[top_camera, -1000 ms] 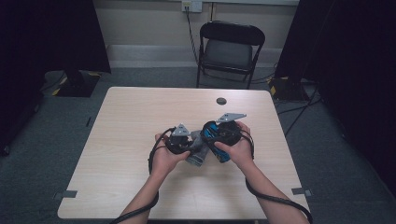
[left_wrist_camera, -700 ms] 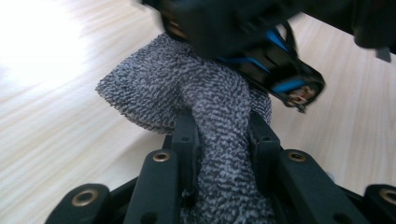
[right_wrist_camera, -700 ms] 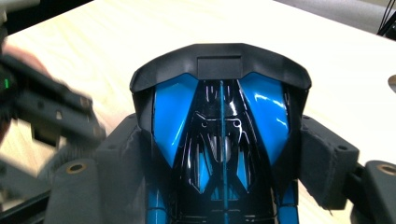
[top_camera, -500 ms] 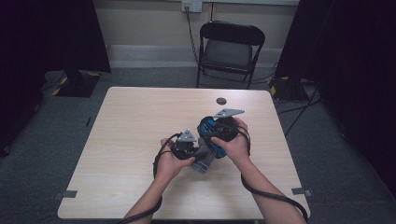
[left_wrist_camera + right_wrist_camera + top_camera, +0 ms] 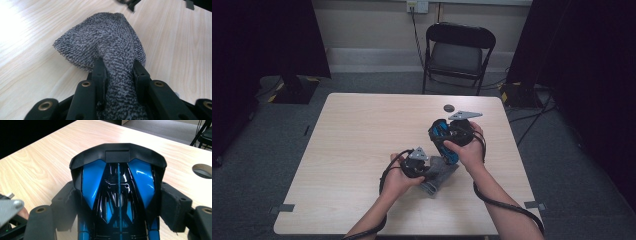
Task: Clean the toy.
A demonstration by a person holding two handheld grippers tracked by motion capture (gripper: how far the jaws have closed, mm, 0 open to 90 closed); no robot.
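Forearms reach in from the near edge, hands close together over the tabletop [image 5: 362, 130]. My left tool [image 5: 428, 172] sits low near the wood, its jaws nearly closed, pinching a grey cloth [image 5: 107, 47] whose free end bunches out ahead onto the tabletop. My right tool [image 5: 443, 134] is raised just beyond it, its jaws wide, clamped on a blue and black car [image 5: 117, 182].

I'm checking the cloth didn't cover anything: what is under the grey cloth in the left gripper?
Around the grey cloth, pinched in the left gripper, bare wooden table shows. Whatever lies beneath its drooping folds is hidden.
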